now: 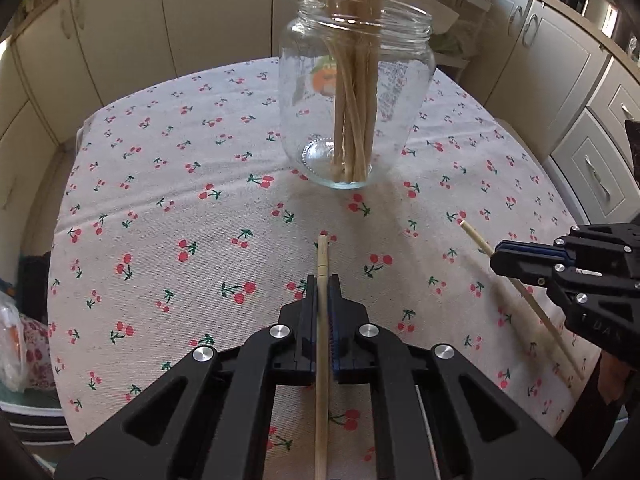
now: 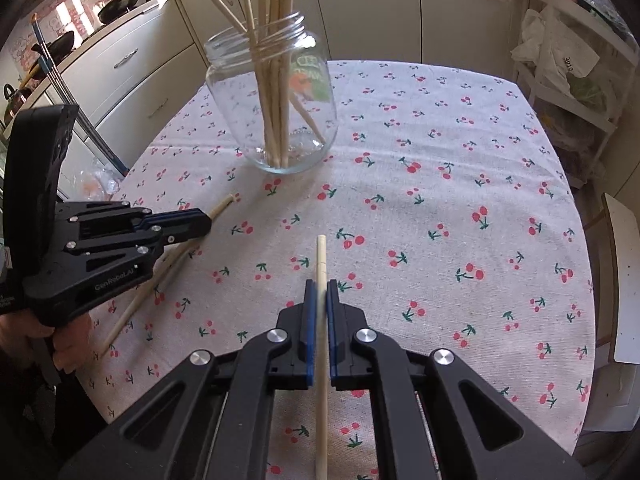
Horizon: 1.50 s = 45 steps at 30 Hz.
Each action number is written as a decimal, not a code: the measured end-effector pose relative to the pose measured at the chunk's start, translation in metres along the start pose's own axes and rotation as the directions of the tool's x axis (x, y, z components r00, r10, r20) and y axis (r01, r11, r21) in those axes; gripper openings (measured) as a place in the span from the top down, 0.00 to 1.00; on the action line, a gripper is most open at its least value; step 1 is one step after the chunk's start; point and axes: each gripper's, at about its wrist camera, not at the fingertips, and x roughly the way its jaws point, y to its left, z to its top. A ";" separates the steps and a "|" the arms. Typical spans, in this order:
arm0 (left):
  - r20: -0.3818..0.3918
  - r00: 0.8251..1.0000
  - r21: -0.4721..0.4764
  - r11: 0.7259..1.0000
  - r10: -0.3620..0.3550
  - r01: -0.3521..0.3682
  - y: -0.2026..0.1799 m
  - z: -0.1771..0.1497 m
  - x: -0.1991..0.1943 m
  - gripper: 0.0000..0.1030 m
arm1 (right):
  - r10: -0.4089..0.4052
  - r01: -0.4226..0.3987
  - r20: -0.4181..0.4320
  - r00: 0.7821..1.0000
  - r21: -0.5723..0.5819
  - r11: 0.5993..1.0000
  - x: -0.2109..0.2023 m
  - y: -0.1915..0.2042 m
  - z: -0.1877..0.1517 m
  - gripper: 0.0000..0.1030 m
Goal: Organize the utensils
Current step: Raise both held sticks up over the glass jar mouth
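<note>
A clear glass jar (image 1: pixel 356 92) stands upright on the cherry-print tablecloth (image 1: pixel 180 184) and holds several wooden chopsticks. It also shows in the right wrist view (image 2: pixel 272 100). My left gripper (image 1: pixel 322 280) is shut on a wooden chopstick (image 1: pixel 322 264) that points toward the jar, just above the cloth. My right gripper (image 2: pixel 321 284) is shut on another wooden chopstick (image 2: pixel 321 256). The right gripper also shows at the right in the left wrist view (image 1: pixel 496 254), its chopstick (image 1: pixel 476 238) slanting. The left gripper shows at the left in the right wrist view (image 2: pixel 208 220).
The table (image 2: pixel 440 200) is surrounded by cream cabinets (image 1: pixel 120 32). A white shelf rack with bags (image 2: pixel 568 64) stands at the far right. Pots sit on a counter (image 2: pixel 80 28) at the left. A white board (image 2: pixel 628 280) leans near the right table edge.
</note>
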 end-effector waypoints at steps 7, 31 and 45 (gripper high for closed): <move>-0.034 0.993 0.074 0.991 0.112 -0.109 -0.016 0.008 0.009 0.49 | -0.047 0.044 -0.043 0.998 -0.068 0.997 0.011 0.007 0.001 0.94; 0.734 0.671 -0.206 0.976 0.108 0.069 -0.005 0.078 -0.181 0.95 | 0.110 -0.281 0.404 0.908 0.392 0.876 -0.024 -0.059 -0.023 0.94; 0.826 0.515 -0.340 0.931 0.228 0.134 -0.004 0.133 -0.158 0.95 | 0.078 -0.272 0.428 0.900 0.415 0.868 -0.020 -0.063 -0.029 0.94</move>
